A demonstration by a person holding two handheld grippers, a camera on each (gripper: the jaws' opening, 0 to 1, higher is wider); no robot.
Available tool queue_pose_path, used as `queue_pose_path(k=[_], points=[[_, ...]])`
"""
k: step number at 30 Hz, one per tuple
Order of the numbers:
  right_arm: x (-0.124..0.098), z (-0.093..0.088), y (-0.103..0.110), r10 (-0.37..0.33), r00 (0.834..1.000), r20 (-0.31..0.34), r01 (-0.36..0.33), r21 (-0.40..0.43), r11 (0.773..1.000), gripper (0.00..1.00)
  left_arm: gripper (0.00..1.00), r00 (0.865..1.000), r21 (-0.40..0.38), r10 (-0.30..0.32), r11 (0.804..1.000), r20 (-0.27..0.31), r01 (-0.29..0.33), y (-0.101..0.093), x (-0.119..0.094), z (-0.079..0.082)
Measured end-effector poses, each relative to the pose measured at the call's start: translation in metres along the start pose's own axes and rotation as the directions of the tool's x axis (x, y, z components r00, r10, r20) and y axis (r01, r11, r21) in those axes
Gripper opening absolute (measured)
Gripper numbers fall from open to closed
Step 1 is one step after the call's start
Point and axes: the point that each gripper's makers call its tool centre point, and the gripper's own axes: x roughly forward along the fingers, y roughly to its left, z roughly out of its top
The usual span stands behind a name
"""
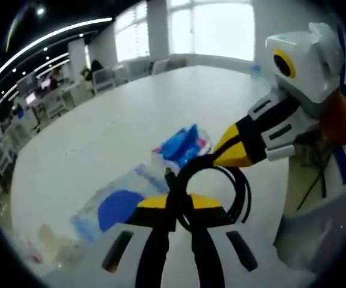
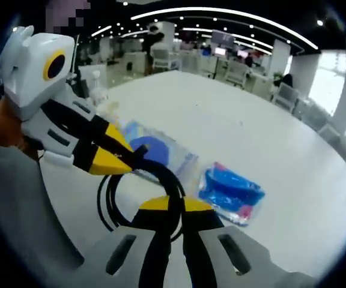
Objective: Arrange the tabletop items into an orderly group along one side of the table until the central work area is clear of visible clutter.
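Jaws of both grippers, left (image 1: 179,207) and right (image 2: 172,207), clamp cable coil (image 2: 140,186). Two packets, flat (image 2: 155,153) and blue (image 2: 230,192), beside coil mid-tabletop (image 2: 233,114); grouping seemingly undone.

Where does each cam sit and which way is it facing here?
Left gripper view: rides the left gripper, facing windows across the white table; right gripper enters from right.
Right gripper view: rides the right gripper, facing the office interior; left gripper enters from left.
Shared: black cable loop, both grippers shut on it; blue packet.
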Motion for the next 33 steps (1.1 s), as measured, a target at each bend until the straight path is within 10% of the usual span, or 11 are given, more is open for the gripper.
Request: queue_pose_path(k=[17, 33], points=[[0.026, -0.059, -0.002, 0.063, 0.989, -0.136, -0.055, 0.057, 0.997, 0.04, 0.08, 0.990, -0.083, -0.078, 0.994, -0.117, 0.069, -0.022, 0.044, -0.043], [0.053, -0.069, -0.010, 0.084, 0.981, -0.173, -0.068, 0.094, 0.993, 0.04, 0.09, 0.983, -0.117, -0.080, 0.991, -0.168, 0.061, -0.010, 0.069, -0.056]])
